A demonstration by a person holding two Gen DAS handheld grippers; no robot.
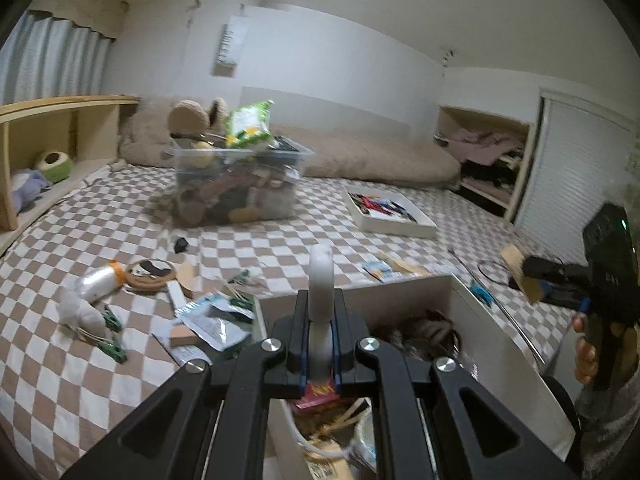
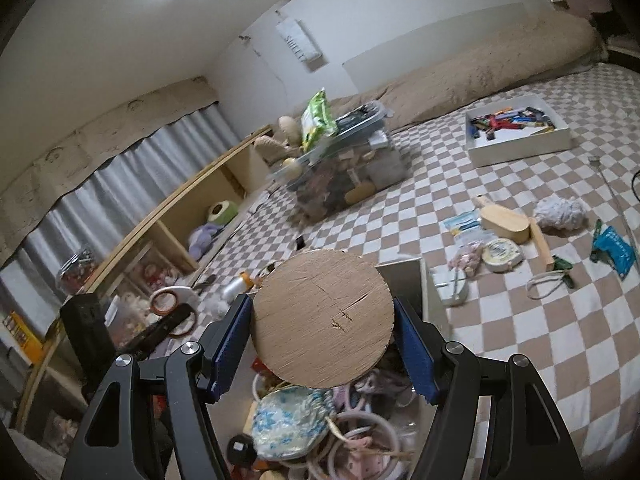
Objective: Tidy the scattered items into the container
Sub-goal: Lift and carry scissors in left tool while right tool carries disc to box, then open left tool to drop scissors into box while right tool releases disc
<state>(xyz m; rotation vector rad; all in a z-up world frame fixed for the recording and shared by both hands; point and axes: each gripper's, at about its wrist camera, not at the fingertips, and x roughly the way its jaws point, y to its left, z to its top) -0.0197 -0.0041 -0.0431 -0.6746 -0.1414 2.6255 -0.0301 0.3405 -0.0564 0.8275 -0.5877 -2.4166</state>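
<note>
So left wrist view: left gripper [image 1: 320, 312] fingers pinch a white plastic ring-handled piece [image 1: 319, 280] above the white open-top box [image 1: 492, 320]. Right wrist view: right gripper [image 2: 324, 340] fingers clamp a round brown wooden disc [image 2: 323, 318] over that box's clutter.

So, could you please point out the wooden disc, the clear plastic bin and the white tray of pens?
wooden disc [image 2: 323, 318], right wrist view, centre of its face
clear plastic bin [image 1: 240, 188], left wrist view, front wall
white tray [image 2: 524, 146], right wrist view, near wall
</note>
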